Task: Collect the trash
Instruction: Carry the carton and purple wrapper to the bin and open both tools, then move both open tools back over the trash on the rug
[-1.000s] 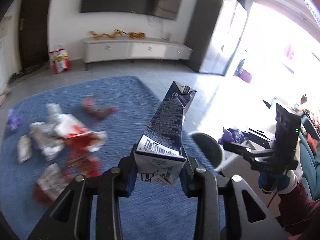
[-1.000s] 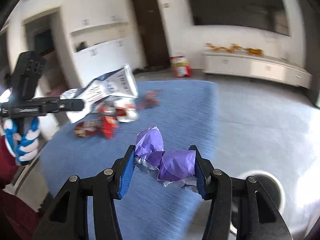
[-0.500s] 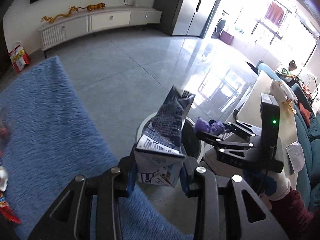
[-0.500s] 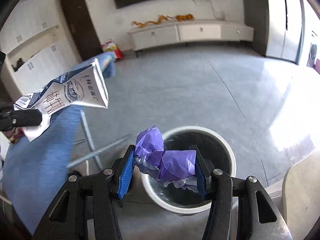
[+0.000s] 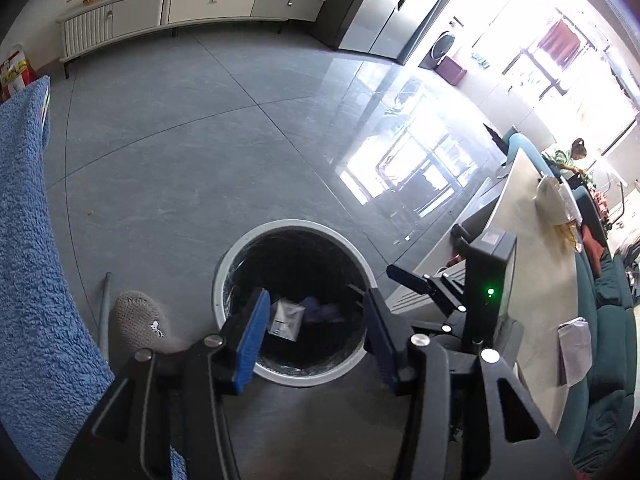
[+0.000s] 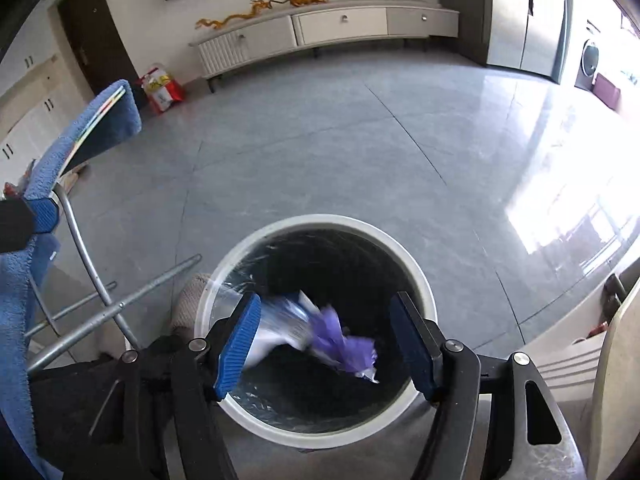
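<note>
Grey floor tiles surround the white bin (image 6: pixel 416 276), where the light, crushable carton (image 6: pixel 280 328) and purple wrapper (image 6: pixel 344 344) have dropped (pinch either anywhere), both tools, left (image 5: pixel 316 336) and right (image 6: pixel 328 344), just opened, empty.

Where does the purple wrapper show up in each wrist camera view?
Left wrist view: the purple wrapper lies low in the centre, inside the white bin, right of the carton, seen between the open left hand-held gripper fingers.
Right wrist view: the wrapper is blurred, low centre, in the bin, between the open right hand-held gripper fingers.
Shared landmark: the white TV cabinet at the far wall.
</note>
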A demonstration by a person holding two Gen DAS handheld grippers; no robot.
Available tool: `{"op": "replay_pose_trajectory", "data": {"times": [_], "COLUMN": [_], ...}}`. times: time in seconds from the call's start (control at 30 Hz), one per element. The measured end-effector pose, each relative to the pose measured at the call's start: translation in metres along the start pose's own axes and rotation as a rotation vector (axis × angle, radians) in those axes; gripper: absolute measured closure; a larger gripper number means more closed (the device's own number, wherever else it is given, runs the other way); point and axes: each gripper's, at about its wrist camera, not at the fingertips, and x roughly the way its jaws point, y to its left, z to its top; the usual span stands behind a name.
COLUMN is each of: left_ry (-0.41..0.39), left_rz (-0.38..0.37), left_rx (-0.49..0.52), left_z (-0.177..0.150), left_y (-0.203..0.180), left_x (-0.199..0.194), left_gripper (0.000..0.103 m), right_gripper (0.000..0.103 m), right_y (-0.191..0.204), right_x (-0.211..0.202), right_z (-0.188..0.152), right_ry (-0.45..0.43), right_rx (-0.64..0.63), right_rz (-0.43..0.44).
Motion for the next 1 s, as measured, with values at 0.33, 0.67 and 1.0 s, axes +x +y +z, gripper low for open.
{"op": "replay_pose_trajectory", "data": {"times": [0.33, 0.67, 1.0], "left_ry": [-0.112, -0.171, -0.295], "left_rz": [0.044, 0.109, 0.243], "left_rx": [-0.009, 0.009, 0.032], "left_z": [-0.017, -0.044, -0.08], "left_y": [0.0, 0.005, 0.011], "left_x": [-0.037, -0.108, -0.183], "left_gripper": [0.056, 0.056, 0.056], "right_gripper": [0.024, 0.004, 0.0], "right_y": [0.008, 0.037, 0.094], "right_x": [-0.037, -0.126, -0.202], "right_z": [0.001, 0.02, 0.029], "right_ry": [-0.066, -0.264, -0.446], "right_rx": [0.047, 0.056, -0.007], "right_rz": [0.063, 0.113, 0.23]}}
